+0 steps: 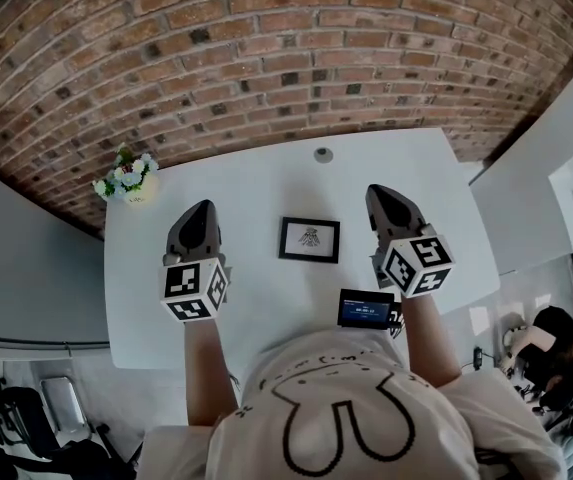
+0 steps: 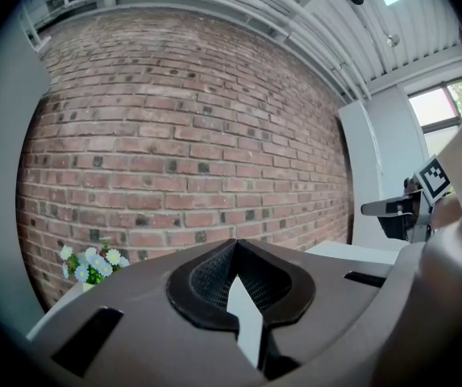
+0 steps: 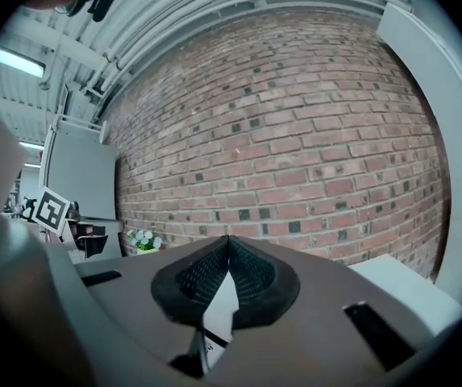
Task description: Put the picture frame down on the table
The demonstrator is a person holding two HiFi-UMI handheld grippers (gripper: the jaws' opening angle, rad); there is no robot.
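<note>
Brick wall [image 1: 266, 48] behind, curving across the whole top of the head view; white table [image 1: 266, 183] below it, long edge towards the person.

Left gripper [image 1: 202, 211] and right gripper [image 1: 380, 196] both hang above the table, one on each side of the middle, noses towards the wall; each gripper view looks along its jaws at brick, not at the tabletop. Left tongs pressed together at the tips with nothing between them; right tongs likewise pressed together and empty.

Picture frame [image 1: 309, 239] sits on the table between the two grippers, apart from both, near the middle; looks flat on its back, face up, edges about square to the table. Task reads as done, or all but.

Flowers [image 1: 126, 176] stand at the far left corner; small screen device [image 1: 366, 308] sits near the person's chest; small round object [image 1: 323, 154] lies by the far edge, well apart from the frame.

Step in hand, as a judgement: clearing away. Do it well by keeping both grippers off to the sides, not sweeping across the frame; avoid any low pass that could nudge or skew it; leave the tongs together so no pad snags the frame's edge.
</note>
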